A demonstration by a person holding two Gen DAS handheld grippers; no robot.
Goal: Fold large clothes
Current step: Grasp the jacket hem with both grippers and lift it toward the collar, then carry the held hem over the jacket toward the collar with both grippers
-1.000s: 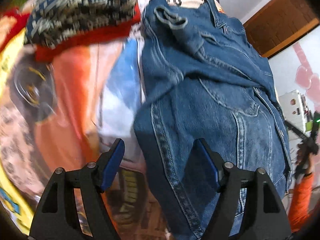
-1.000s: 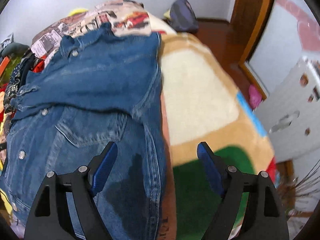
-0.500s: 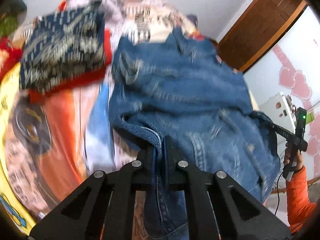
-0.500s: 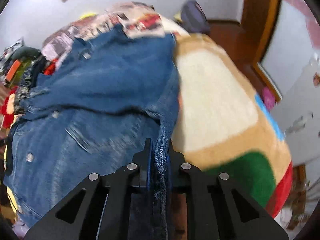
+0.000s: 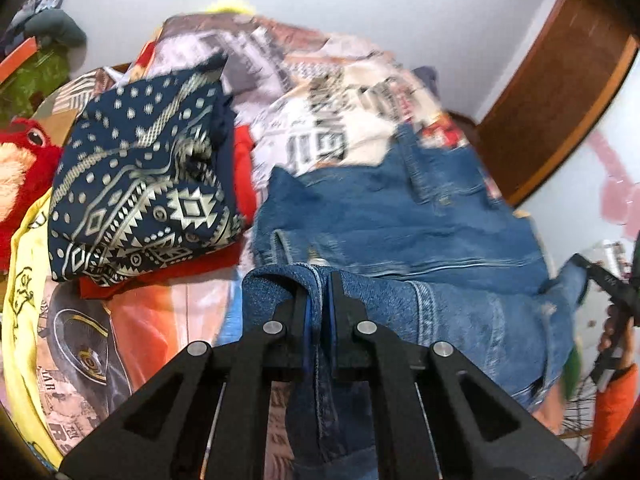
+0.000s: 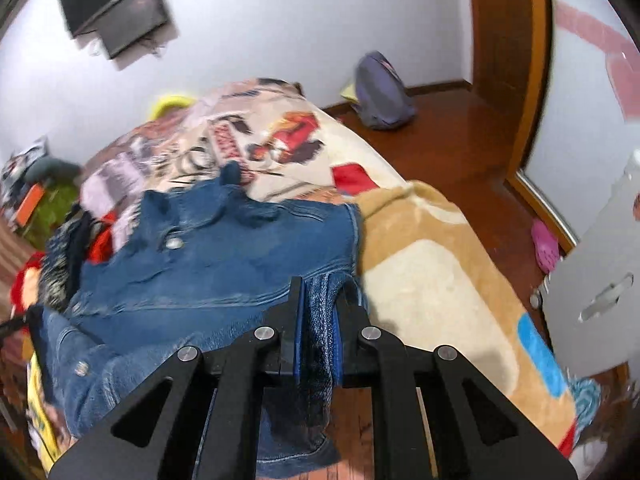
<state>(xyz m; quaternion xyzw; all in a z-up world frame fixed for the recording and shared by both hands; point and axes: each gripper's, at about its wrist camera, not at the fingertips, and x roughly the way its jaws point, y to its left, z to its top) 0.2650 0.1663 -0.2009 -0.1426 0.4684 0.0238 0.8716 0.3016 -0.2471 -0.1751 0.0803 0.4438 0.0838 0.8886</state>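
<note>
A blue denim jacket (image 5: 400, 216) lies spread on the bed, its collar end toward the far wall. My left gripper (image 5: 318, 280) is shut on the jacket's near hem at its left corner, and the cloth hangs down between the black fingers. In the right wrist view the same denim jacket (image 6: 224, 256) shows its metal buttons, and my right gripper (image 6: 320, 284) is shut on the hem at the right corner. Both corners are lifted off the bed, and the hem stretches between the two grippers.
A folded navy patterned garment (image 5: 140, 188) sits on red cloth left of the jacket, beside a red plush toy (image 5: 20, 172). A tan blanket (image 6: 432, 280) covers the bed's right side. Wooden floor (image 6: 460, 128), a purple bag (image 6: 380, 96) and a white cabinet (image 6: 600, 288) lie beyond.
Both grippers went from open around the jacket's near hem to shut on it. They have since risen and moved forward, lifting the hem toward the collar end.
</note>
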